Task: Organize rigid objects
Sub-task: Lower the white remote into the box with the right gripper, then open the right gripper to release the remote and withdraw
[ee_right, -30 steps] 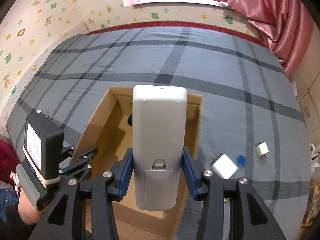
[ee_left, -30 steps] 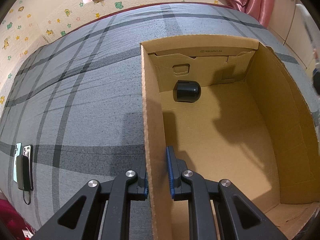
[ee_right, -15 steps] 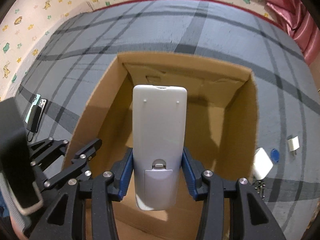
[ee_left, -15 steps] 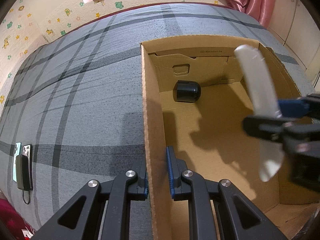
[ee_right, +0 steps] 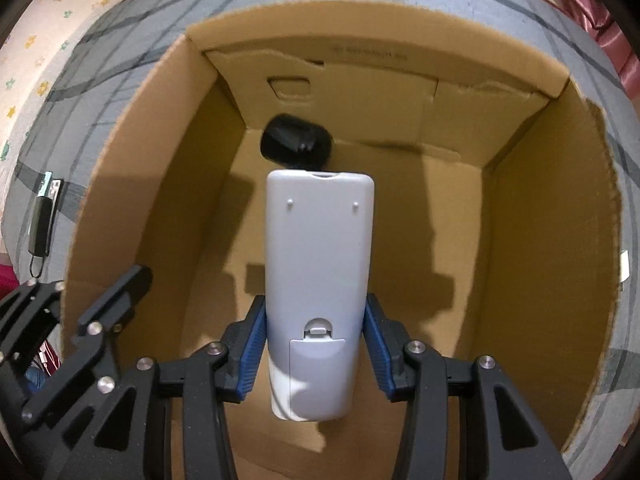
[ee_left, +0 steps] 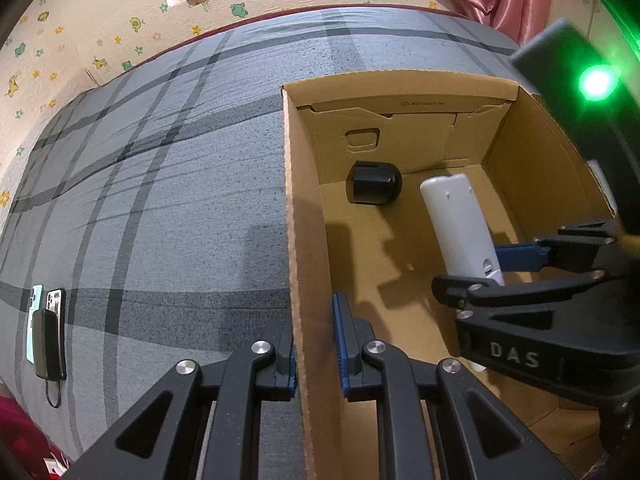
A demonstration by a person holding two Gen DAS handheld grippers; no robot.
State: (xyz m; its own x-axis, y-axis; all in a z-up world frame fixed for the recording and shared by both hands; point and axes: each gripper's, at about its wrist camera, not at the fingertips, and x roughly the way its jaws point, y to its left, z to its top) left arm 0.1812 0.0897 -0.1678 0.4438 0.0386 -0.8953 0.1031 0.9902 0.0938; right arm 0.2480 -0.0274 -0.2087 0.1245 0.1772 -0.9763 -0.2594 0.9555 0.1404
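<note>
Cardboard box (ee_right: 560,240) walls around gripped remote (ee_right: 320,280)

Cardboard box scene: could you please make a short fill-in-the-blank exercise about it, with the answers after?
1. The left gripper is shut on the box's ____.
2. The right gripper holds a white ____ inside the cardboard box.
3. The black object lies on the box floor near the ____ wall.

Answers: wall; remote control; far
</note>
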